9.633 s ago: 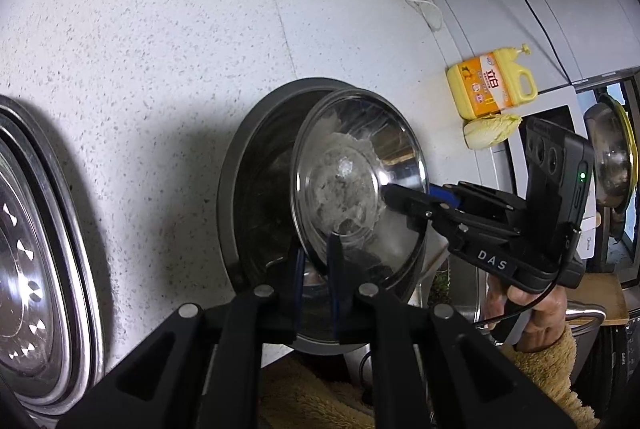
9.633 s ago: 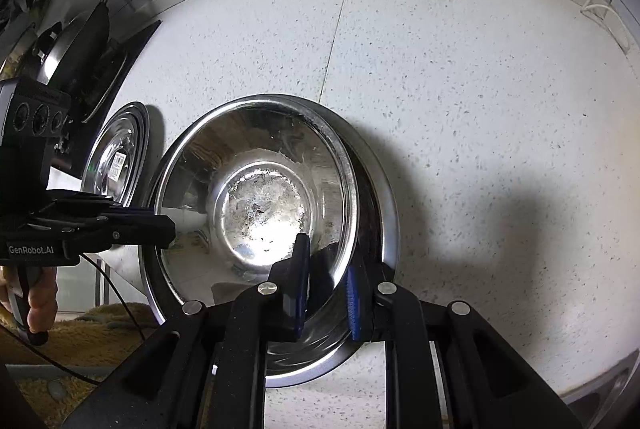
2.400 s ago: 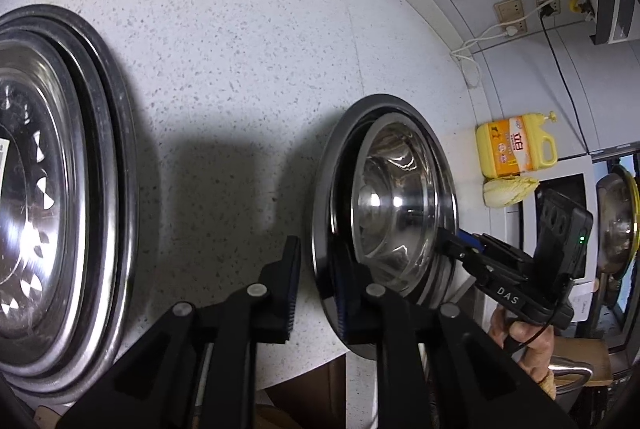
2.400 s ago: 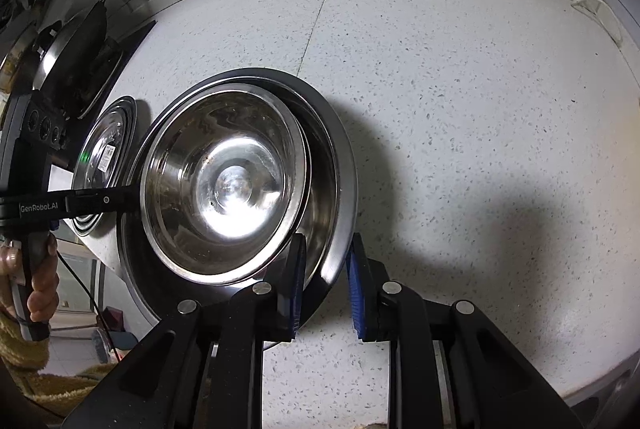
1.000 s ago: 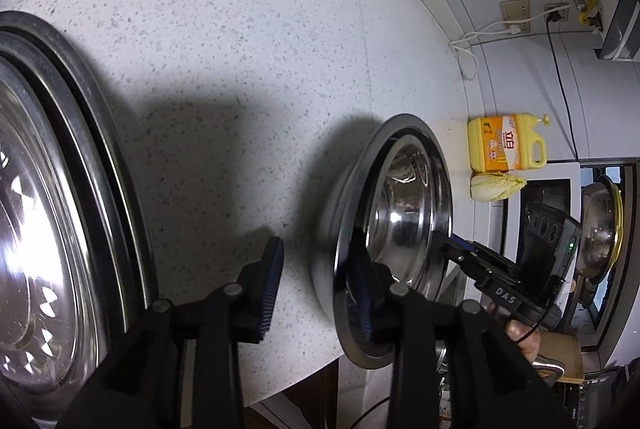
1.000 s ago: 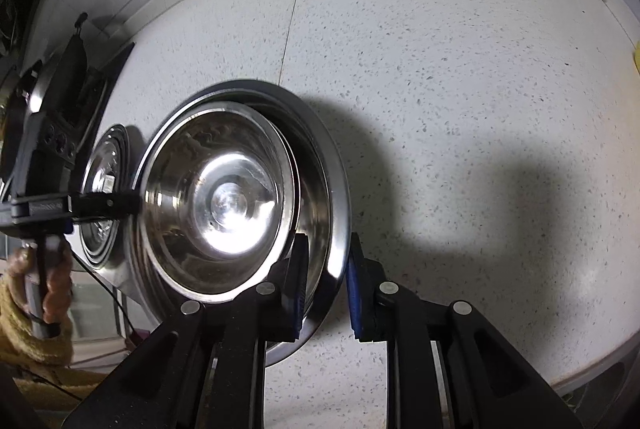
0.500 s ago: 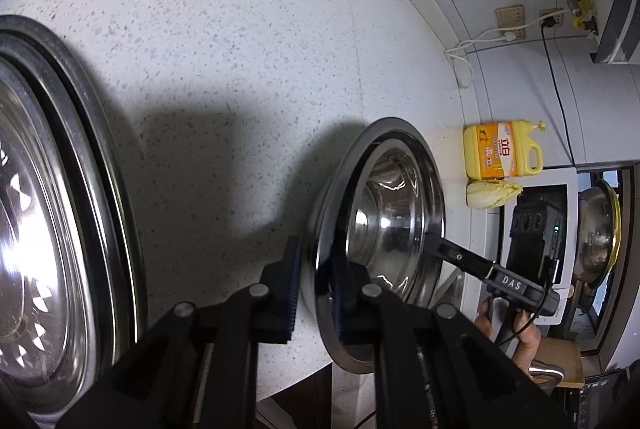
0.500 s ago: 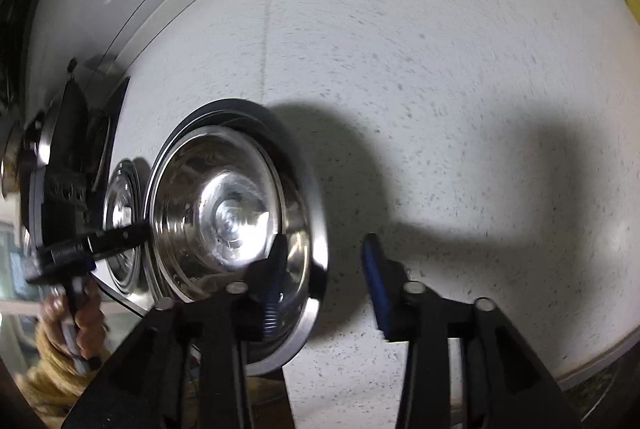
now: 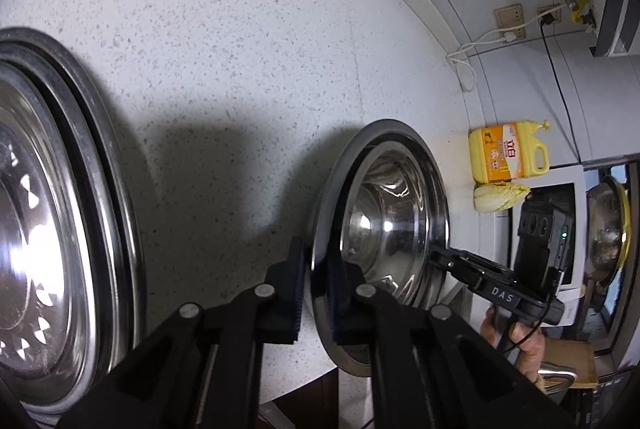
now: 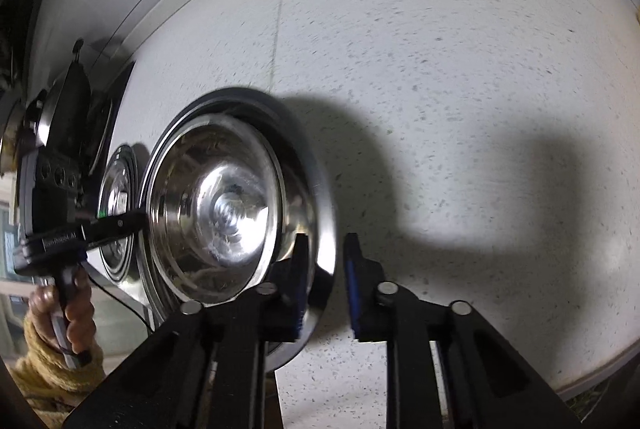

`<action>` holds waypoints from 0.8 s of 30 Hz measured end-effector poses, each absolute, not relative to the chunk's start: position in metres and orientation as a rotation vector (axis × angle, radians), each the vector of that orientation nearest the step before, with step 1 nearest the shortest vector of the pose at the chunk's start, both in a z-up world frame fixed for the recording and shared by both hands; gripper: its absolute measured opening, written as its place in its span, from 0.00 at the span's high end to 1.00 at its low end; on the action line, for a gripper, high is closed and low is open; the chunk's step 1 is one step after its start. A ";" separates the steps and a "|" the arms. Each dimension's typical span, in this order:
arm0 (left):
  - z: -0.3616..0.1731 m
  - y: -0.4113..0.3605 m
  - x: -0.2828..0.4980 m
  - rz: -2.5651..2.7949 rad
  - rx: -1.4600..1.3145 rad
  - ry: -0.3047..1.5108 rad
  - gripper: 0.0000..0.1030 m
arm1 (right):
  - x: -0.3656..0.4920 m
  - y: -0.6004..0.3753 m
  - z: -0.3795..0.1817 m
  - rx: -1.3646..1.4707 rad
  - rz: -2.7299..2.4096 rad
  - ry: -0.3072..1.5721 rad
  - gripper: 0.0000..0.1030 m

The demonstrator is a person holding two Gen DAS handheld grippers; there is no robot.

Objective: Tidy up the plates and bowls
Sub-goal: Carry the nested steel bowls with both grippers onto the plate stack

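A speckled white bench runs back to a tiled wall, with a yellow jug and a cabbage at its far right. A big steel bowl sits near the bench's front edge with a small bowl nested inside. The left claw has just been closing and is clamped on the big bowl's left rim. The right claw has also just been closing, gripping the opposite rim. Stacked plates lie well to the left.
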State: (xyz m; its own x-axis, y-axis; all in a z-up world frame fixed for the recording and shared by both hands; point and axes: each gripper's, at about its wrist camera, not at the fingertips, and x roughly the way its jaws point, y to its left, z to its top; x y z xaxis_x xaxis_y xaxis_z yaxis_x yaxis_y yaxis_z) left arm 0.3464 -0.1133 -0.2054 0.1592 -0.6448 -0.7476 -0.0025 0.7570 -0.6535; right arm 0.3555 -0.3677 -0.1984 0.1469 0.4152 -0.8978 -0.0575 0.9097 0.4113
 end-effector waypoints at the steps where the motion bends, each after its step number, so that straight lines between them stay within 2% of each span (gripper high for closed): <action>1: -0.202 -0.114 0.346 -0.492 -0.570 1.336 0.93 | 0.355 -0.364 -0.198 0.295 0.361 1.391 0.86; 24: -0.192 -0.112 0.333 -0.480 -0.505 1.236 0.94 | 0.355 -0.359 -0.194 0.247 0.348 1.383 0.87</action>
State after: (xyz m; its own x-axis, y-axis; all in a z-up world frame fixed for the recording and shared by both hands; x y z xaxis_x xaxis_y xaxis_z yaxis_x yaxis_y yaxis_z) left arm 0.3334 -0.1121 -0.1916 0.2588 -0.5976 -0.7589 0.0709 0.7953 -0.6021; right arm 0.3546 -0.3590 -0.1937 0.1485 0.3816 -0.9123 -0.0952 0.9238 0.3709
